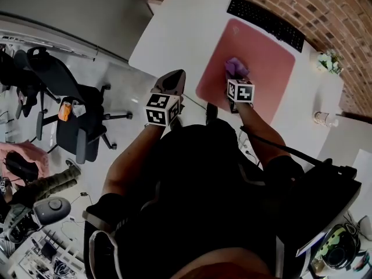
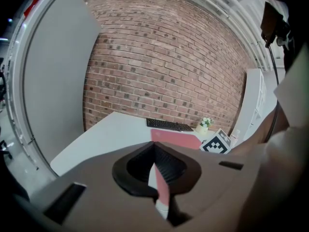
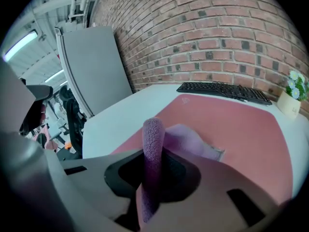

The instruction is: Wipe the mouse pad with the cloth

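Note:
A pink mouse pad [image 1: 264, 54] lies on the white desk [image 1: 174, 34], just in front of a black keyboard [image 1: 266, 22]. A purple cloth [image 1: 236, 67] rests on the pad's near left part. My right gripper [image 1: 237, 77] is shut on the cloth, over that part of the pad. In the right gripper view a fold of the cloth [image 3: 153, 144] sticks up between the jaws and the rest [image 3: 190, 140] trails onto the pad [image 3: 241, 124]. My left gripper [image 1: 173, 77] hangs shut and empty off the desk's near left edge, apart from the pad [image 2: 176, 138].
A small potted plant [image 1: 328, 61] and a small bottle [image 1: 324, 118] stand at the desk's right side. A brick wall [image 3: 217, 37] runs behind the keyboard [image 3: 222, 91]. An office chair [image 1: 70, 106] stands on the floor to the left.

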Tool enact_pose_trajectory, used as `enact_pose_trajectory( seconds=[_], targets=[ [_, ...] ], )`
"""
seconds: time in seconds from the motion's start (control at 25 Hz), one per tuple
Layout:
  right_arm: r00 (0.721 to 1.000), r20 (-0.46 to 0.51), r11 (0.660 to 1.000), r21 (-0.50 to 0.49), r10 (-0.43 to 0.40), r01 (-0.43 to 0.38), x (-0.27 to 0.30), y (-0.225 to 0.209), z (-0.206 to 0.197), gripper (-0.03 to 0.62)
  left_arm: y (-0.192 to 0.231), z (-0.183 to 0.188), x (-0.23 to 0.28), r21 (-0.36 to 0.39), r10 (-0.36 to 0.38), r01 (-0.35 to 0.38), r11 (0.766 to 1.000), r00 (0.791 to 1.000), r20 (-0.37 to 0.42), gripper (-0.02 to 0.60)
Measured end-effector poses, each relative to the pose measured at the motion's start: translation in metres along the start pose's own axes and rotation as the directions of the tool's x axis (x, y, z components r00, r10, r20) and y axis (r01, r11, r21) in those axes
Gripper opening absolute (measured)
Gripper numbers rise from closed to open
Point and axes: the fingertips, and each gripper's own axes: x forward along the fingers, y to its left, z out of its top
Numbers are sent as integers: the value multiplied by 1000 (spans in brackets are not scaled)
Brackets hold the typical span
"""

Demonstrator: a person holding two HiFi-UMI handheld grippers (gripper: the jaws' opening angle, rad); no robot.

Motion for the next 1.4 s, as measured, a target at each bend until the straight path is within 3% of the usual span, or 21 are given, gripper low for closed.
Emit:
enact_pose_trajectory(
  seconds=[0.48, 0.84, 1.04, 1.2, 1.4],
  targets=[
    [995, -31, 994, -50, 98, -99, 30, 48, 16, 55, 28, -7, -30, -60, 113, -112, 992, 993, 22, 5],
    [988, 6, 987, -47, 151, -151, 43, 84, 37, 54, 39, -6, -46, -94, 140, -136, 986, 990, 29, 5],
    [977, 142, 982, 73, 162, -173, 17, 82, 75, 55, 36, -4, -37, -90, 95, -92, 992, 995, 31, 5],
    [953, 268, 969, 164, 138, -187, -22, 54, 111, 55, 19, 3, -12, -75, 23, -21, 997, 999, 30, 5],
    [928, 373, 977, 206, -26, -56, -74, -23, 131, 55, -17, 20, 29, -9, -107, 107, 994, 994, 9, 5]
  ],
)
